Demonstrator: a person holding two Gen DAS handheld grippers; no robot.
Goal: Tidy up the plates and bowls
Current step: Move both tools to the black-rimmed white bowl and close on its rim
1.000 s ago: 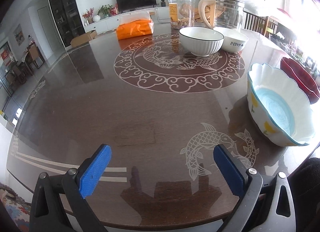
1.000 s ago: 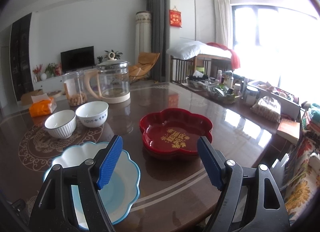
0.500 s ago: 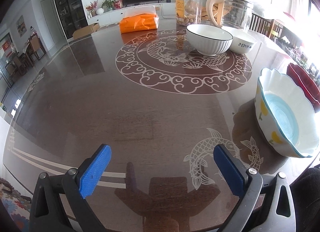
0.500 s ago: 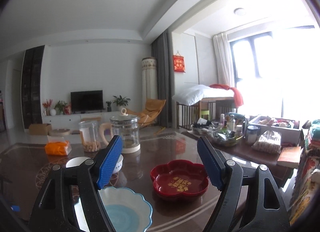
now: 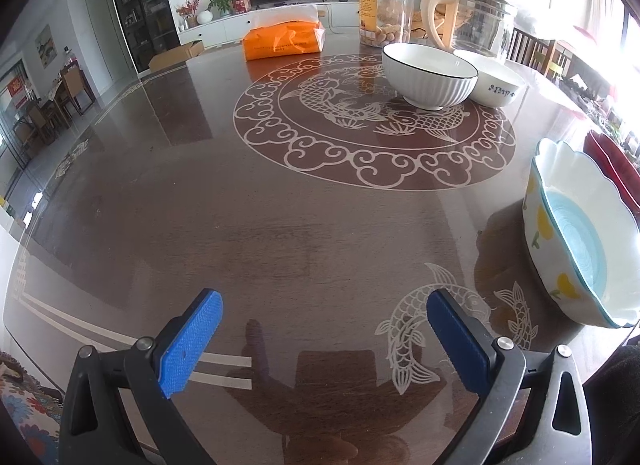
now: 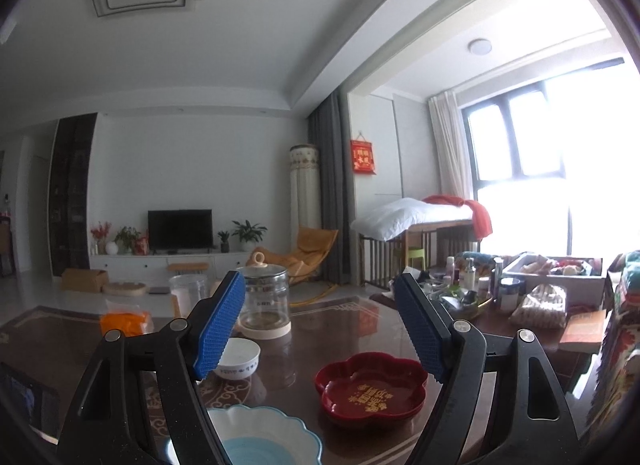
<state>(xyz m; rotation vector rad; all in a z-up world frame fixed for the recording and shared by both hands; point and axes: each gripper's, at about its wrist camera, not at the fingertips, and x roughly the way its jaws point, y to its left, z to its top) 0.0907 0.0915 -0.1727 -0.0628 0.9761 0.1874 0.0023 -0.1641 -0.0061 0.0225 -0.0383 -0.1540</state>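
Observation:
A scalloped white bowl with a blue inside [image 5: 580, 241] stands at the table's right side; it also shows in the right wrist view [image 6: 264, 441]. A red flower-shaped dish [image 6: 370, 387] lies to its right, seen as a red rim [image 5: 612, 161] in the left wrist view. A ribbed white bowl [image 5: 430, 75] and a smaller white bowl [image 5: 496, 83] stand side by side at the back; the smaller one also shows in the right wrist view [image 6: 238, 357]. My left gripper [image 5: 320, 333] is open and empty above the near table. My right gripper [image 6: 320, 325] is open, empty, raised high above the dishes.
A glass kettle [image 5: 476, 21], a clear snack jar [image 5: 386, 17] and an orange tissue pack [image 5: 284, 43] stand at the back of the dark wooden table [image 5: 240, 205]. A cluttered side table [image 6: 540, 297] lies to the right.
My right gripper has risen and tilted upward, so the dishes have dropped low in its view. My left gripper has moved slightly forward over the table.

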